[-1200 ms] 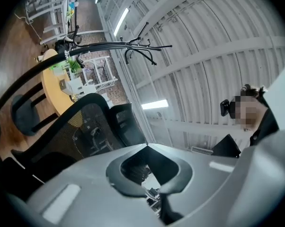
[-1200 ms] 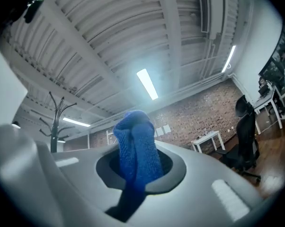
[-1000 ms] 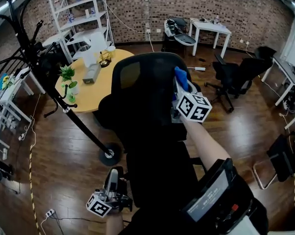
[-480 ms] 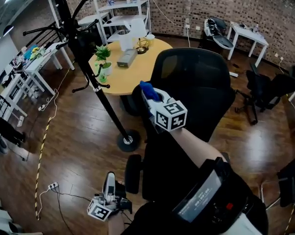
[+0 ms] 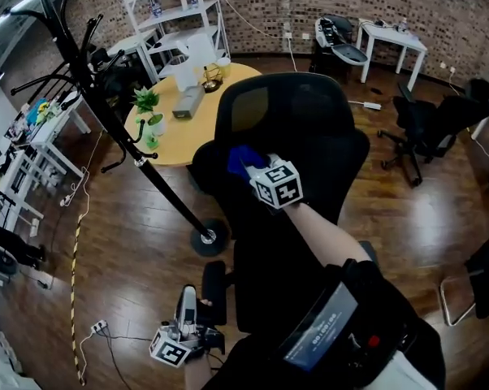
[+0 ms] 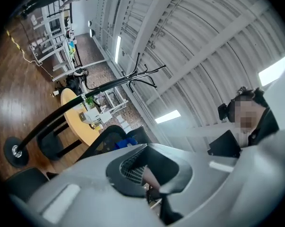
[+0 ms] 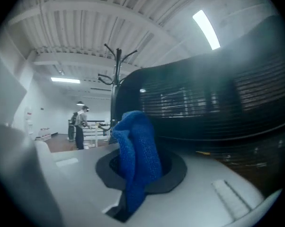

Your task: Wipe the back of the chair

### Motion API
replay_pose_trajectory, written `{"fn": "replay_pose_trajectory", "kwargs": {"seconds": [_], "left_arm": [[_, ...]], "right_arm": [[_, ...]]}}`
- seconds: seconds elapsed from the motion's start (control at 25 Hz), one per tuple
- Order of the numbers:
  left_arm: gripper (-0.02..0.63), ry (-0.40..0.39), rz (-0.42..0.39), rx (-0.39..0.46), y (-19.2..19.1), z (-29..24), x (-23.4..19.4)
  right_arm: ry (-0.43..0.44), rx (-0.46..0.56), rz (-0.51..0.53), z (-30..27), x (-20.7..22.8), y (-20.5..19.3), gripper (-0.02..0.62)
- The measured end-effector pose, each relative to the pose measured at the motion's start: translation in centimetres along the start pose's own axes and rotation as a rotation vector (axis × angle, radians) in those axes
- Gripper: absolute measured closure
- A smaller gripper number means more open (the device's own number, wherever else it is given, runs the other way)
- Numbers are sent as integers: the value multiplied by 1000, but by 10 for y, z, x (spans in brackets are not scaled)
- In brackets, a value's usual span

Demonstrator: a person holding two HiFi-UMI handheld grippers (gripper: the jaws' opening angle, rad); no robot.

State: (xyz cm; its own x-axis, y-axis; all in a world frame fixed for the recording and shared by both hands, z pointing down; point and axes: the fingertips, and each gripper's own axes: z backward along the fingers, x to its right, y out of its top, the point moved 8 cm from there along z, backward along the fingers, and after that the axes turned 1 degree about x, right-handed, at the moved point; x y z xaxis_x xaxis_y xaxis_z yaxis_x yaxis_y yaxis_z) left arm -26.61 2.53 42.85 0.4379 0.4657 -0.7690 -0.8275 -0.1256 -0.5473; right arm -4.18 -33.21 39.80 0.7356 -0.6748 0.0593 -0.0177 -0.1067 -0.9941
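Left of chair (image 5: 303, 128), coat stand (image 5: 137, 159) close.

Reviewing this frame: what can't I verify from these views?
- Whether the blue cloth presses on the chair back: in the head view the right tool covers the contact, and the right gripper view is too blurred.
- Distant person: right gripper view, too small to tell their activity.
- Items on the round table: head view, too small.
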Motion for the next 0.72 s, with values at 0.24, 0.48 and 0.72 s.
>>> {"fn": "replay_pose_trajectory", "kwargs": {"seconds": [0.24,0.48,0.72], "left_arm": [[600,-69,55,-133,-27,-45,-9],[600,-192,130,-237,-66,-94,1],[600,-221,154,-307,-89,-109,7]], "right_arm": [[-343,98,-138,120,139,-18,563],[-716,156,-231,268,236,-29,563],[-808,210,-263,328,244,-38,563]]}}
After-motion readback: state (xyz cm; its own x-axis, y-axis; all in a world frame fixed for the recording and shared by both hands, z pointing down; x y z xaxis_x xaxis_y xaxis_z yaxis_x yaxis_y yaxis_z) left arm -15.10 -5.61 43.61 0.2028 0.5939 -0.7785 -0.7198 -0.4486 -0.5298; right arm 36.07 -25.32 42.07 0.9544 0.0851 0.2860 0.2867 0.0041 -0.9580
